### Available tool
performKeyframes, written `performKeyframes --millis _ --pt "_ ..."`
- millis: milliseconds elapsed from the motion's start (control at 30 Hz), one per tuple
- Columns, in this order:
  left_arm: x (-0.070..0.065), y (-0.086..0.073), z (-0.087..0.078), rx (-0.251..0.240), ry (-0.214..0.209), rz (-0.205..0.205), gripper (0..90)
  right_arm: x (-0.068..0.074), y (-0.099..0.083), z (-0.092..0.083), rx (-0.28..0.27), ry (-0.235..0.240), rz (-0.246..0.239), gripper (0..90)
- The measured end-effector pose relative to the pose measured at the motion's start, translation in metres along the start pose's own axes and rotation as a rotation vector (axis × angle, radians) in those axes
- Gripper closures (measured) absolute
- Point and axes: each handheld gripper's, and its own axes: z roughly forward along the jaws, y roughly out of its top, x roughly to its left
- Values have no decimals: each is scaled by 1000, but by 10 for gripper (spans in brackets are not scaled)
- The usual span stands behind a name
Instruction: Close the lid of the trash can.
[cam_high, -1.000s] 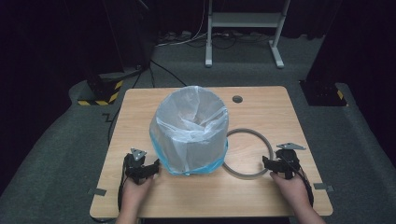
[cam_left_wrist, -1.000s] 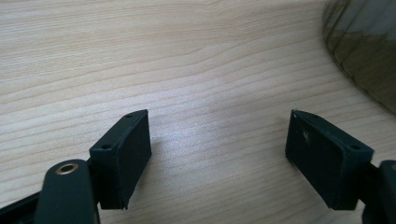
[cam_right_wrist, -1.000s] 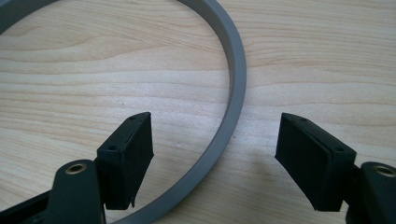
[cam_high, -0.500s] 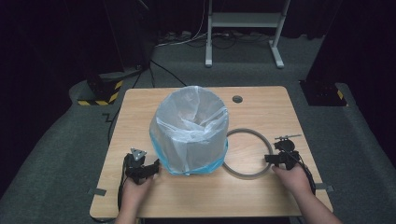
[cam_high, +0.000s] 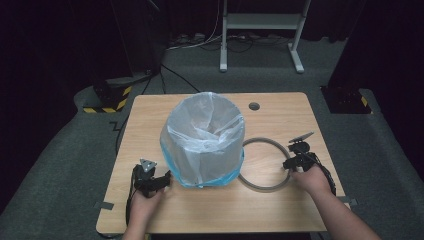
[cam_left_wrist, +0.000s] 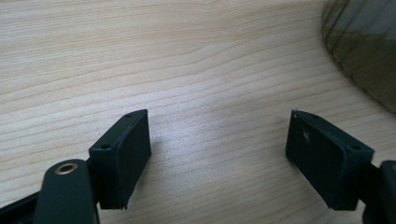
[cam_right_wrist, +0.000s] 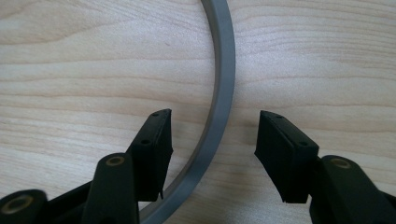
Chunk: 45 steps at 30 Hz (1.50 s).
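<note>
Tabletop (cam_right_wrist: 70, 70): right claw (cam_right_wrist: 212, 135) straddling grey ring (cam_right_wrist: 223, 70)

A dark lab: wooden table (cam_high: 280, 125), grey carpet (cam_high: 75, 150), floor cables (cam_high: 200, 42)

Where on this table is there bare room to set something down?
The far strip of the table behind the bagged bin is bare apart from a small hole. The near edge between the hands is bare. Crowded: the middle and right, with bin and grey ring.

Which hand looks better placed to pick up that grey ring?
Right. Its tool already straddles the ring, jaws just closing, not yet touching it. The left tool is open over bare table beside the bin.
</note>
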Motion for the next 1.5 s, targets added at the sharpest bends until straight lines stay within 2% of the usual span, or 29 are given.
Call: performKeyframes --millis 100,267,400,467,667,1100,1267,1400,1433,1500 --pt "0 0 0 0 -2 0 219 1 6 -1 26 6 -13 512" --pt "0 0 0 -1 -1 3 218 3 14 0 86 3 3 581" --pt "1 0 0 -1 -4 4 218 3 21 1 108 -11 13 623" --pt "1 0 0 -1 -5 5 217 2 25 1 116 2 39 644" --pt "1 0 0 0 -6 6 217 1 29 2 145 -13 51 752" --pt "1 0 0 -1 -9 3 216 2 36 11 210 -26 57 766" --pt "1 0 0 -1 -9 3 216 -1 38 12 228 -11 76 777" --pt "1 0 0 -1 -9 3 216 -1 39 12 216 -8 82 823" --pt "1 0 0 -1 -8 3 216 0 39 12 204 -7 64 823" --pt "1 0 0 -1 -8 3 216 0 39 11 209 2 74 826"
